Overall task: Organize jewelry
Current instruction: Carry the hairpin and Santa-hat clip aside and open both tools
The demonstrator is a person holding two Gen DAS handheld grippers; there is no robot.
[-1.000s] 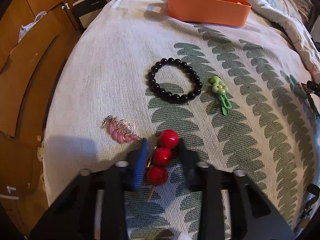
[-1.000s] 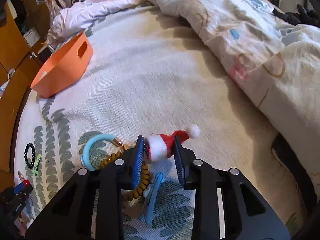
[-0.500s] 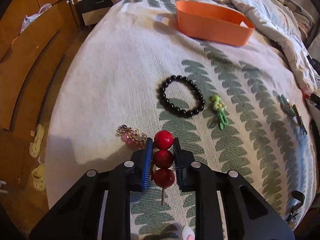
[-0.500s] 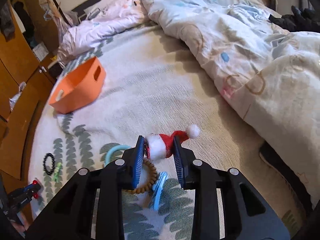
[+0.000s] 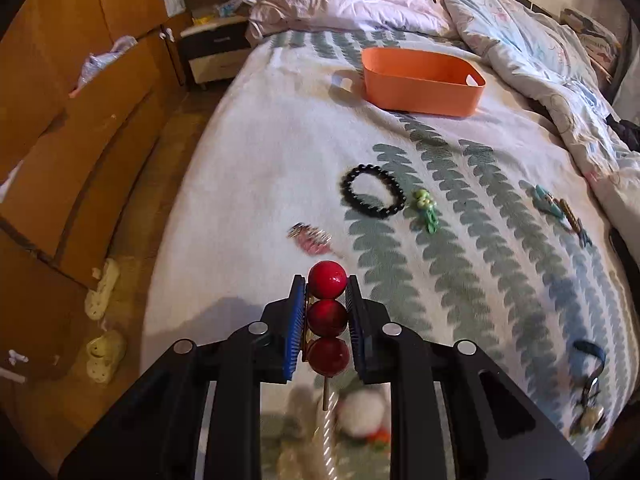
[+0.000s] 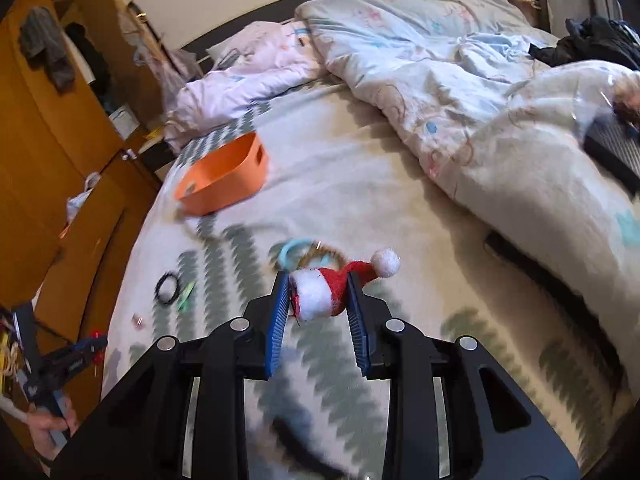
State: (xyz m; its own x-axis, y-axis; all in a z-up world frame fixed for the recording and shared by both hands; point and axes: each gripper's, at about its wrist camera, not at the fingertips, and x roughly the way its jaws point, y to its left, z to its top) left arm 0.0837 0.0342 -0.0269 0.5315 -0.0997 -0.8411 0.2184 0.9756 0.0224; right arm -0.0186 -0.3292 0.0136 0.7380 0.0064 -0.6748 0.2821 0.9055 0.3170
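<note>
My left gripper (image 5: 326,292) is shut on a red three-ball hairpin (image 5: 327,316) and holds it above the bed. My right gripper (image 6: 318,292) is shut on a small Santa-hat clip (image 6: 328,288), also lifted above the bed. An orange bin (image 5: 422,80) stands far up the bed; it also shows in the right wrist view (image 6: 224,178). On the bedspread lie a black bead bracelet (image 5: 374,196), a green flower clip (image 5: 427,210), a pink charm (image 5: 310,238) and a teal clip (image 5: 556,206). A light-blue bangle (image 6: 294,252) lies beyond the hat.
A rumpled duvet (image 6: 480,120) covers the right side of the bed. Wooden wardrobes (image 5: 60,120) and a nightstand (image 5: 216,48) stand left. Slippers (image 5: 102,296) lie on the floor. The left gripper shows at the lower left of the right wrist view (image 6: 60,364).
My left gripper closed on the red ball hairpin and lifted it. My right gripper rose with the Santa-hat clip and turned toward the orange bin; the bed now lies farther below both.
</note>
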